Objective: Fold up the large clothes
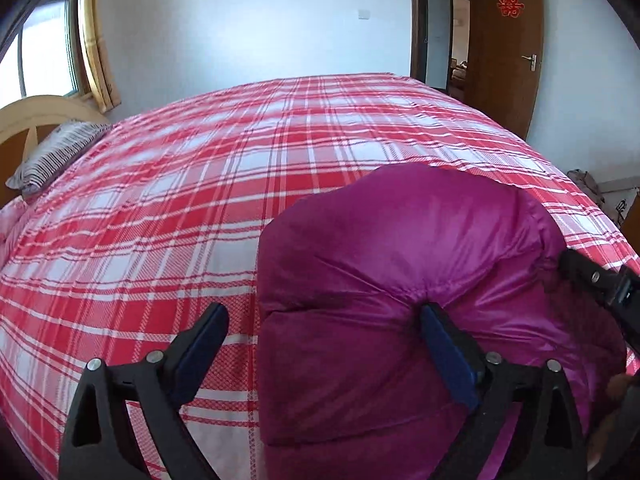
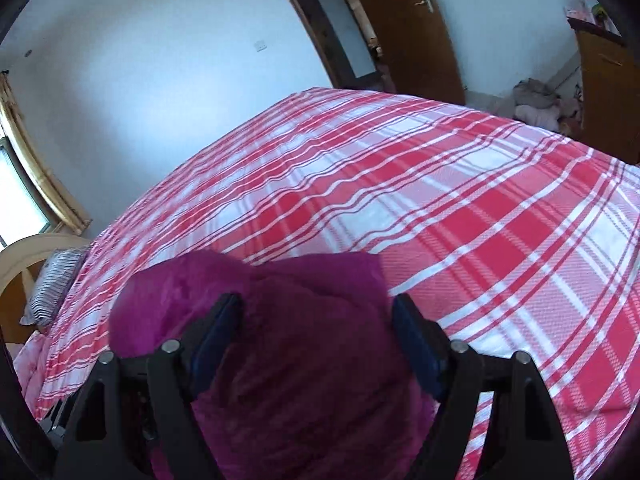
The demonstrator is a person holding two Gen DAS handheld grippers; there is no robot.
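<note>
Between the two hand-held grippers, on the near part of the bed (image 1: pixel 200 184) with its red and white checked cover, lies the purple padded coat (image 1: pixel 400 280), already bundled into a thick, puffy block. The left hand-held gripper (image 1: pixel 324 328) stands with its jaws wide apart: the right-hand finger (image 1: pixel 444 352) presses into the shiny top of the coat, while the other finger hangs over bare bedcover just beside the coat's left edge, so nothing is clamped. The right hand-held gripper (image 2: pixel 318 320) is also spread, its two fingers straddling the velvety end of the coat; the pads look to lie beside the cloth, not pinching it. The step in hand seems to be settling or flattening the fold, and doing it well calls for pressing down evenly with both tools so the trapped air leaves, keeping the edges lined up, and taking a deep bite of all layers if the bundle is to be turned again, since slippery padded cloth springs open easily. The left view shows the shiny shell, a stitched seam and the tip of the other tool at the far right edge; the right view shows the darker plush end, and clothes piled on the floor (image 2: pixel 536 104) beyond the bed. A striped pillow (image 1: pixel 56 152) lies well to the left of both.
</note>
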